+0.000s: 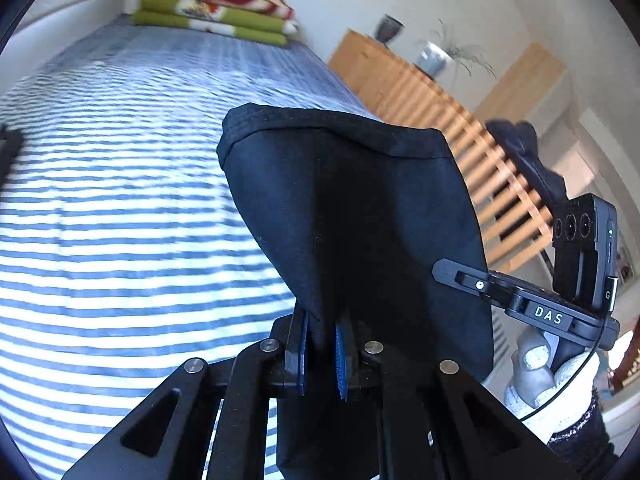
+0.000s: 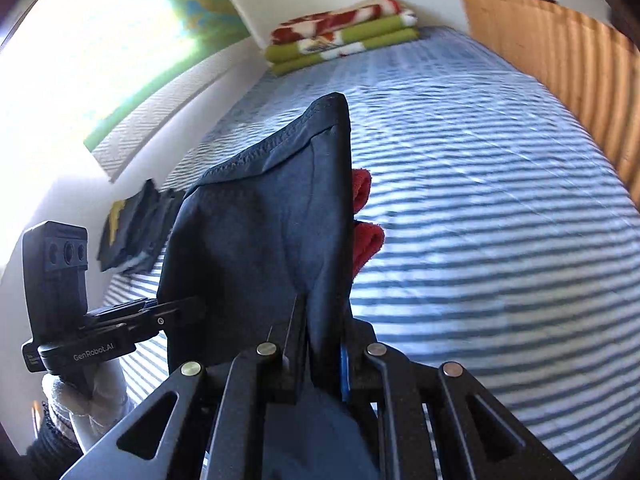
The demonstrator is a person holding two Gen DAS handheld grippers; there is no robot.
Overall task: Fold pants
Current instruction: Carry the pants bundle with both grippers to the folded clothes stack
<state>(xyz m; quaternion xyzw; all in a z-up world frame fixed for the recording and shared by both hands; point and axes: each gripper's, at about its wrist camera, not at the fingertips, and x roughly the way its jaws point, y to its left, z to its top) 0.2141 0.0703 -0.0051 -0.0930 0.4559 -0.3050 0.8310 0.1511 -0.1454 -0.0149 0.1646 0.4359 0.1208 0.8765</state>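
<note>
Left gripper (image 1: 322, 344): clenched on the dark navy pants (image 1: 352, 200). The cloth runs down between its 2 blue-padded fingers (image 1: 342, 360) and stands up in front of them, hem edge uppermost.

Right gripper (image 2: 320, 356): likewise clamped on the pants (image 2: 260, 232), with the fabric pinched between the fingers and a stitched hem rising to a peak above them.

Location of the pants: held up off the bed (image 1: 120, 200) by both grippers, above the blue-and-white striped cover. Whether any lower part touches the cover cannot be told.

Each wrist view shows the other gripper at its edge, carried by a hand in a pale glove (image 1: 536, 372).

Other items noted:
- Folded blankets (image 2: 340, 40), green, red and white, stacked at the far end of the bed against the wall.
- 2 red cloth pieces (image 2: 366, 240) on the cover, partly hidden behind the pants.
- A dark folded pile (image 2: 136, 228) near the wall side of the bed.
- A wooden slatted frame (image 1: 440, 108) beside the bed.
</note>
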